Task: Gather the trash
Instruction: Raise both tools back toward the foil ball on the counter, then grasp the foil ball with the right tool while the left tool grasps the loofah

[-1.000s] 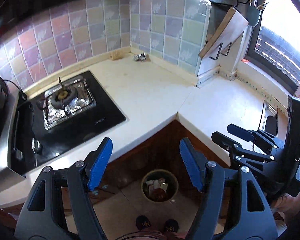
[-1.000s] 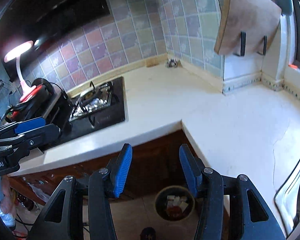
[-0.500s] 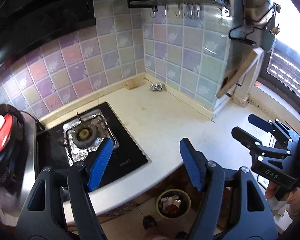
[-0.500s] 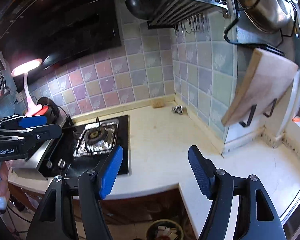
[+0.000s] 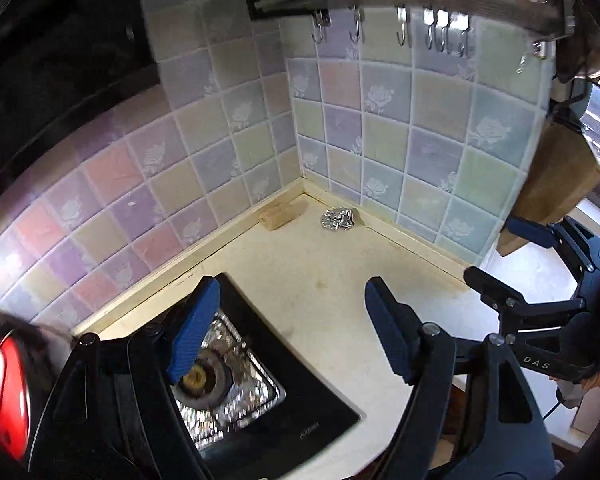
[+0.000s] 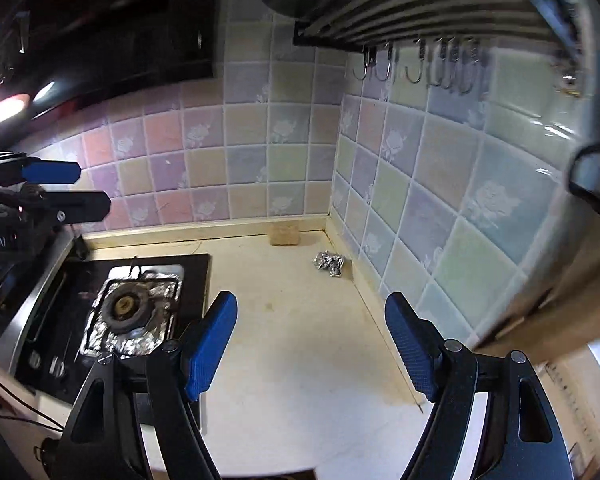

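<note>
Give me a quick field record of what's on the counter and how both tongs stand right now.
trash 1: crumpled silver foil ball on the cream countertop, near the tiled corner
trash 2: small tan block against the back wall, beside the foil ball, apart from it
stove: black gas hob with foil-lined burner
left tongs: open, jaws just widened, nothing between them
right tongs: open, jaws just widened, nothing between them

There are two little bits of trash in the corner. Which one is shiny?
The crumpled foil ball, lying by the right-hand tiled wall. The tan block beside it, against the back wall, is dull and boxy.
</note>
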